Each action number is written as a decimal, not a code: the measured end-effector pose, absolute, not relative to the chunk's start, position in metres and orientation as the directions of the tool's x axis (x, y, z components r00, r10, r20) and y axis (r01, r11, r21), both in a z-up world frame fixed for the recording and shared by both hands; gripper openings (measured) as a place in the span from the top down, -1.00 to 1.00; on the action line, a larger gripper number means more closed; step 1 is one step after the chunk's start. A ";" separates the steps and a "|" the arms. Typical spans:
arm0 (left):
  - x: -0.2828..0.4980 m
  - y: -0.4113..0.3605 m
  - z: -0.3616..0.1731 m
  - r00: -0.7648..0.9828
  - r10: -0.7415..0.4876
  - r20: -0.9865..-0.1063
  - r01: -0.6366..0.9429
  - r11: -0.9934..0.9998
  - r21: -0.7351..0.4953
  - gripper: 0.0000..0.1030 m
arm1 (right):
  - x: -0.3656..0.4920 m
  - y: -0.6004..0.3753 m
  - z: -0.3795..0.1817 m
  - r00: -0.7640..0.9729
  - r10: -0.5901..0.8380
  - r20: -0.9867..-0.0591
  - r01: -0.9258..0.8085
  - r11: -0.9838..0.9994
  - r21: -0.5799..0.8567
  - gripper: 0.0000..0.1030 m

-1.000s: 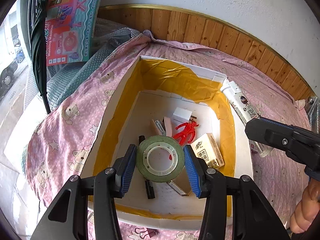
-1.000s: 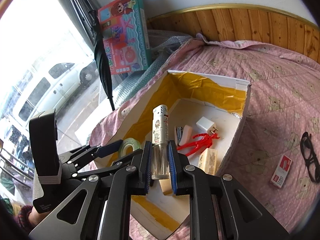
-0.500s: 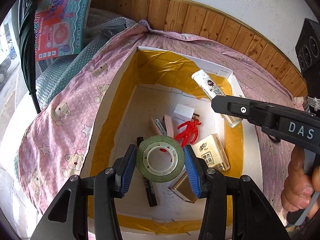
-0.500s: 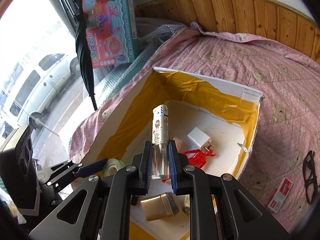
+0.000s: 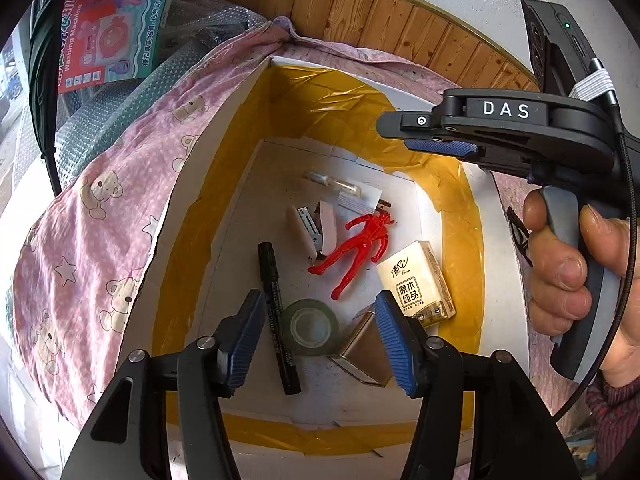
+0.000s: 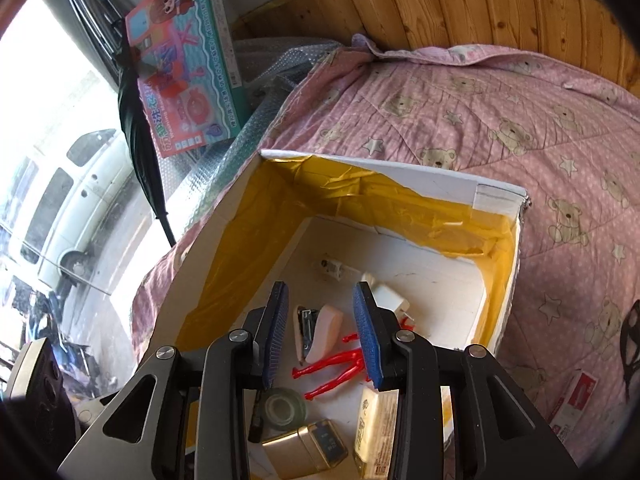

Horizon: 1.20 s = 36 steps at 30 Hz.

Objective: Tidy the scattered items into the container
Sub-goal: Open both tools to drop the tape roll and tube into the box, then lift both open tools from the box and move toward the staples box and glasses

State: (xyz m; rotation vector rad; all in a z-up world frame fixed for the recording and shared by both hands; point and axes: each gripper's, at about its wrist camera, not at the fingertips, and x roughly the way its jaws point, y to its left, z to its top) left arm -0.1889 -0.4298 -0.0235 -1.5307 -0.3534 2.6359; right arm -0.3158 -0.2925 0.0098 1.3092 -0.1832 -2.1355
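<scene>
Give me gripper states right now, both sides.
Left gripper: open, holding nothing; tape roll lies in the box.
Right gripper: open, holding nothing.

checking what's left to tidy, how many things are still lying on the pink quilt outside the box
2 visible. A small red-and-white packet lies on the quilt right of the box, and black glasses lie at the view's right edge. More may be out of frame.

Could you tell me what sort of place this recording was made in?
Probably a bedroom at home: a pink bear-print quilt covers a bed with a wooden headboard, and a toy box leans by a window.
</scene>
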 end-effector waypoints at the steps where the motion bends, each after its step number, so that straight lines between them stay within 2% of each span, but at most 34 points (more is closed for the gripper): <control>1: -0.188 -0.430 -0.024 -0.500 0.176 -0.848 0.057 -0.970 -0.235 -0.13 | -0.311 -0.290 0.012 -0.315 -0.581 -0.750 0.435 -0.791 0.430 0.28; 10: -0.179 -0.429 -0.018 -0.507 0.173 -0.844 0.075 -0.967 -0.243 -0.13 | -0.267 -0.285 0.023 -0.297 -0.630 -0.717 0.465 -0.751 0.468 0.28; 19: -0.159 -0.416 0.011 -0.559 0.084 -0.825 0.083 -0.984 -0.157 -0.13 | -0.233 -0.275 0.035 -0.299 -0.644 -0.704 0.486 -0.737 0.468 0.28; 36: -0.112 -0.391 0.056 -0.619 0.063 -0.783 0.059 -0.990 -0.126 -0.19 | -0.155 -0.249 0.054 -0.308 -0.698 -0.646 0.499 -0.697 0.515 0.28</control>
